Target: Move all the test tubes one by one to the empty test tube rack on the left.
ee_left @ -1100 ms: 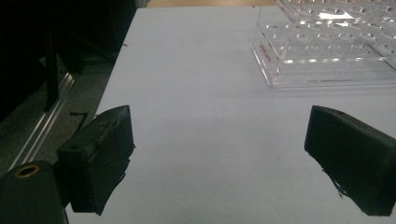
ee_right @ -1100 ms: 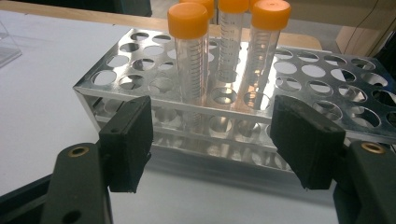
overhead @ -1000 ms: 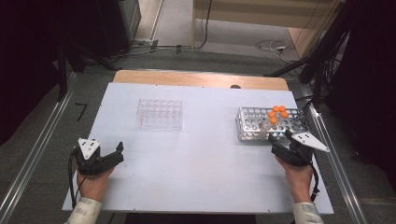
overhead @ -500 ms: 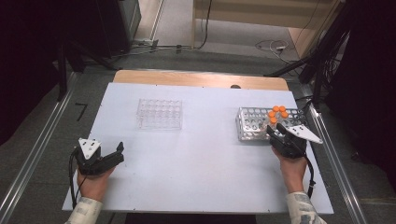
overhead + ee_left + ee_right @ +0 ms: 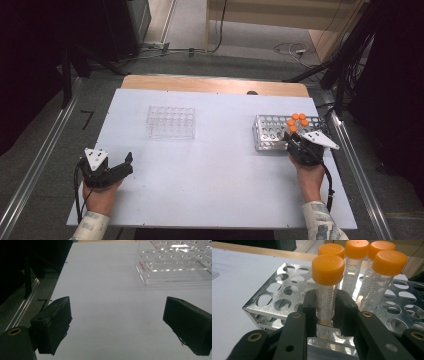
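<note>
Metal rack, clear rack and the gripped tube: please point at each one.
Metal rack (image 5: 274, 293): right gripper view, top plate.
Clear rack (image 5: 170, 121): high view, top face.
Gripped tube (image 5: 328, 266): right gripper view, orange cap.

- White table (image 5: 215, 185) — a clear rack (image 5: 170, 121) on its left half, a metal rack (image 5: 272, 132) on its right.
- Orange-capped tubes (image 5: 298, 121) cluster at the metal rack's right end.
- Right gripper (image 5: 295, 141) sits at that rack's near edge by the tubes; its jaws have just been closing.
- Left gripper (image 5: 126, 162) rests near the table's left edge — jaws apart, nothing between them.
</note>
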Tool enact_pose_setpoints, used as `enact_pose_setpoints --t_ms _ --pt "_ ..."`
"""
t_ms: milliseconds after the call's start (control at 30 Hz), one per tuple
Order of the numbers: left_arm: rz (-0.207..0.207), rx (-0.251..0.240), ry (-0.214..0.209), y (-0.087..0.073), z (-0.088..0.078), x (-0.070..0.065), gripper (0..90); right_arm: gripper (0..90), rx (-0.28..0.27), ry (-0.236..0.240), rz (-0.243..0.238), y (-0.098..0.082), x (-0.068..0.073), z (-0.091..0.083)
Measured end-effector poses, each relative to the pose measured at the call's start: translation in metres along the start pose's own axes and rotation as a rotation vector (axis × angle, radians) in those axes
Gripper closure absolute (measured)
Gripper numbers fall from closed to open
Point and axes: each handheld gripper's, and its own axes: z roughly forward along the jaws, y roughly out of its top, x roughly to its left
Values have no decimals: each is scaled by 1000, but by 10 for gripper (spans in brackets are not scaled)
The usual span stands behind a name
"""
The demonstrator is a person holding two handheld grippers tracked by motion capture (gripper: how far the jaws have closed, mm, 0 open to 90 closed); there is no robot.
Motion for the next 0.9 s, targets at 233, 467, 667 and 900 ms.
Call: enact_pose_setpoints --t_ms 233,467,667,900 --pt "-1 -1 -2 0 0 0 89 710 -33 -4 4 5 0 -7" --pt "-2 0 -3 0 0 1 89 711 -92 -14 17 14 0 -20" --pt "-1 1 -6 0 -1 1 89 711 -136 -10 27 21 1 -33" --pt "-4 -4 -17 1 -2 -1 89 711 -182 21 20 29 7 -49"
